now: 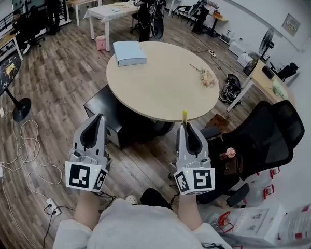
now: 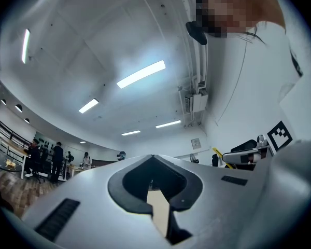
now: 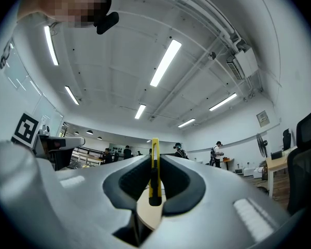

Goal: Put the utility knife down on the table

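In the head view both grippers are held side by side over the wood floor, short of the round beige table (image 1: 160,90). My right gripper (image 1: 185,124) is shut on a yellow utility knife (image 1: 185,116), whose tip pokes up past the jaws towards the table's near edge. In the right gripper view the knife (image 3: 154,171) stands on edge, clamped between the dark pads. My left gripper (image 1: 99,118) is shut with nothing in it; in the left gripper view its jaws (image 2: 154,187) meet, with only a sliver of table showing behind them.
On the table lie a pale blue box (image 1: 129,53) at the far left and a dried flower sprig (image 1: 207,78) at the right. A black cabinet (image 1: 104,107) sits under the table's near side. A black office chair (image 1: 267,136) stands at the right, and cables (image 1: 20,157) trail on the floor at the left.
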Demonstrator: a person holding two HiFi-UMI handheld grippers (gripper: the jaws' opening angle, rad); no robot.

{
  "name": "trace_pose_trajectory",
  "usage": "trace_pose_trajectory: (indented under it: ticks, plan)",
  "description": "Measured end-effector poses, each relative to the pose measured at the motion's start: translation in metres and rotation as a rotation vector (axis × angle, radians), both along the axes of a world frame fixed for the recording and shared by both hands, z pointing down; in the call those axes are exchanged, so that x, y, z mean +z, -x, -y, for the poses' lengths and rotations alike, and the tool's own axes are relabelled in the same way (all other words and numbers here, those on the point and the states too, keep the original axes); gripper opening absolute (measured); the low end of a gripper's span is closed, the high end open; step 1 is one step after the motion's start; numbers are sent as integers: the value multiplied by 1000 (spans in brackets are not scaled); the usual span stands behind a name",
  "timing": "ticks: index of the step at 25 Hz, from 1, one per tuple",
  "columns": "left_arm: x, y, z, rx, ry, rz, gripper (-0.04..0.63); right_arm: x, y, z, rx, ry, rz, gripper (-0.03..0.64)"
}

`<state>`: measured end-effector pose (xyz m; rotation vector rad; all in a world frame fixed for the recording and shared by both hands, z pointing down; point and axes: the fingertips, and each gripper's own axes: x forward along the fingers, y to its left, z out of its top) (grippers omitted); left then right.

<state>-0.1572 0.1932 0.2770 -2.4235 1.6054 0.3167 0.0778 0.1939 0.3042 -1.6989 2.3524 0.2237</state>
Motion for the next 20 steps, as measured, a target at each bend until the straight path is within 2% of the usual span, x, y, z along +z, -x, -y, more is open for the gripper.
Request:
trace_pose_trajectory:
  ticks: [7,20]
  plan:
    - [12,1,37,-6,23,-1,8,8,-2,41,-3,11,3,60]
    - [-8,-18,154,-60,-21,-17,8,-16,-19,171,-65,-37,-14,60]
